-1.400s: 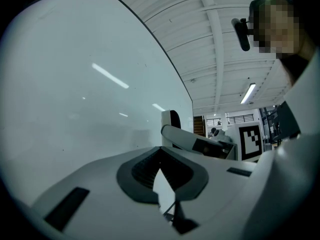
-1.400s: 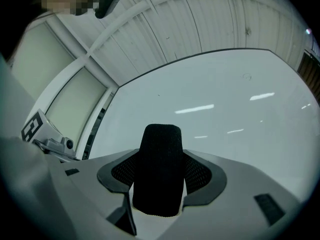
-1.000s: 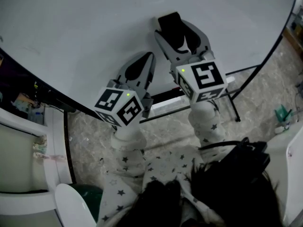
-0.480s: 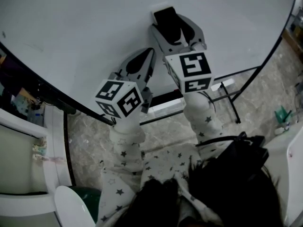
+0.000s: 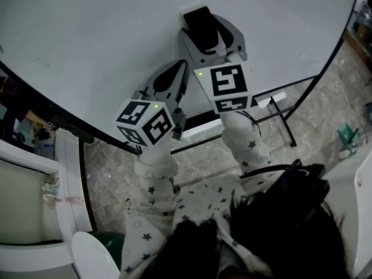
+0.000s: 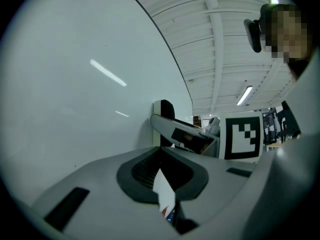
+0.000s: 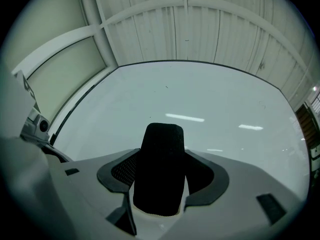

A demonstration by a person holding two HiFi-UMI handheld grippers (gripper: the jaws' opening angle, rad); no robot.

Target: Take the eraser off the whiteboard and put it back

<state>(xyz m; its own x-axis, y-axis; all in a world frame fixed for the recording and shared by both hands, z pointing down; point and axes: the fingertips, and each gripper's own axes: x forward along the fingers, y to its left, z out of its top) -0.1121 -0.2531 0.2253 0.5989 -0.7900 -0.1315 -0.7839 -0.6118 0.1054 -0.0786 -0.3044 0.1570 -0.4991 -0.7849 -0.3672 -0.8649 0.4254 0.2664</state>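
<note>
The whiteboard (image 5: 104, 51) stands ahead, and the right gripper (image 5: 207, 29) is clamped across the black eraser (image 5: 199, 21), holding it at the board's face, apparently to seat it there, while the left gripper (image 5: 181, 68), jaws together and empty, waits just beside.

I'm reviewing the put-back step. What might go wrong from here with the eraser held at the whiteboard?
1. The right tongs grip the black rectangular eraser. Whether it sits flat on the white whiteboard is unclear, so opening now might drop it to the marbled floor.
2. The left tongs hang close beside and could knock the right ones.
</note>
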